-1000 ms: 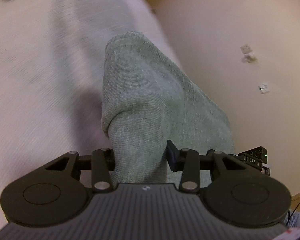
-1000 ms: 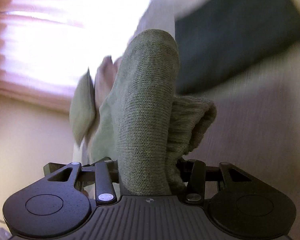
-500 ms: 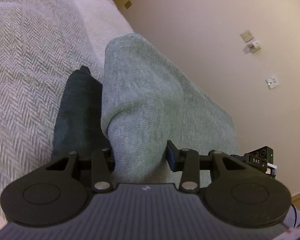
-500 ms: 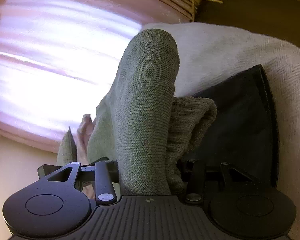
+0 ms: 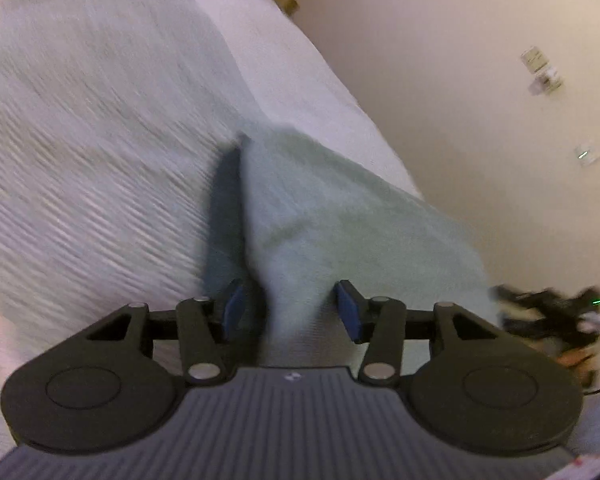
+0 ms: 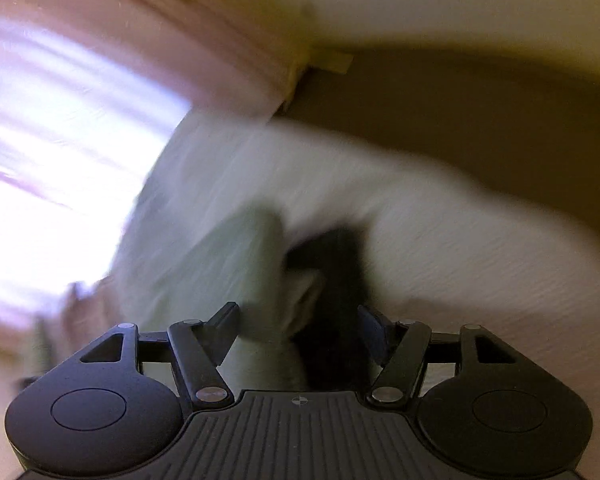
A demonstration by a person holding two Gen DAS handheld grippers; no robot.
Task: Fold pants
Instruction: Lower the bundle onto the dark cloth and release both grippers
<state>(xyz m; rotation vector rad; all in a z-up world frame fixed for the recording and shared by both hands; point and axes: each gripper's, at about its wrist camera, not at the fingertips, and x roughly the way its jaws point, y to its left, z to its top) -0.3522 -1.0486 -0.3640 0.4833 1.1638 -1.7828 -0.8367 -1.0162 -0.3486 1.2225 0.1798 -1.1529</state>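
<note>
Left wrist: tongs (image 5: 291,309) releasing pants (image 5: 340,216)

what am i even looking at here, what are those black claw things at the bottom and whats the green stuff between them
Each picture comes from a small wide-angle camera mounted on a hand-held tool, looking forward along its two fingers. A person holds one tool in each hand; there is no robot arm.

The left gripper and the right gripper are the black claws. The green stuff is a pair of knitted green pants, which lie on a pale bedspread beside a dark folded garment.

Both grippers' jaws are opening, with the pants' cloth between them but the pads no longer pressing on it. The pictures are blurred. The left gripper's view also shows a cream wall, the right gripper's a bright curtain.
</note>
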